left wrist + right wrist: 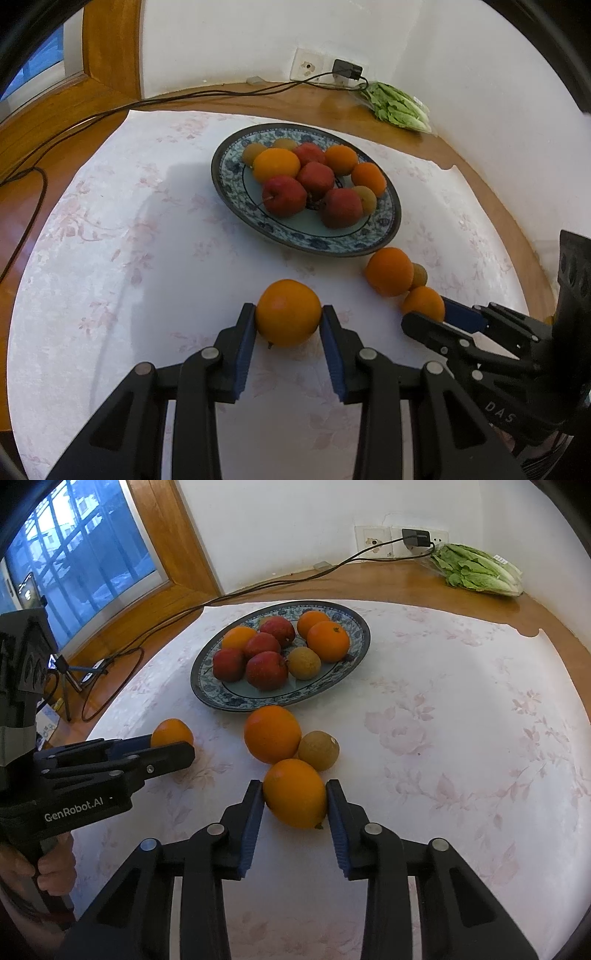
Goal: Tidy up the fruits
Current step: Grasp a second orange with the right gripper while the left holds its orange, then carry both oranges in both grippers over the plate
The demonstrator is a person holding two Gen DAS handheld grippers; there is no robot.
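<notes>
My left gripper point(289, 316) is shut on an orange point(288, 317) low over the floral cloth; it also shows in the right wrist view point(171, 733). My right gripper point(295, 794) is shut on another orange point(295, 794), seen from the left wrist view point(424, 303). A third orange point(272, 734) and a small brown fruit point(318, 750) lie just beyond it. The blue-patterned plate point(384, 225) holds red apples point(284, 195), oranges point(276, 164) and small brown fruits.
A bag of lettuce point(476, 570) lies at the back right by the wall sockets point(373, 541). A black cable point(258, 587) runs along the wooden sill toward the window point(74, 554). The white cloth point(461, 720) ends at the wood border.
</notes>
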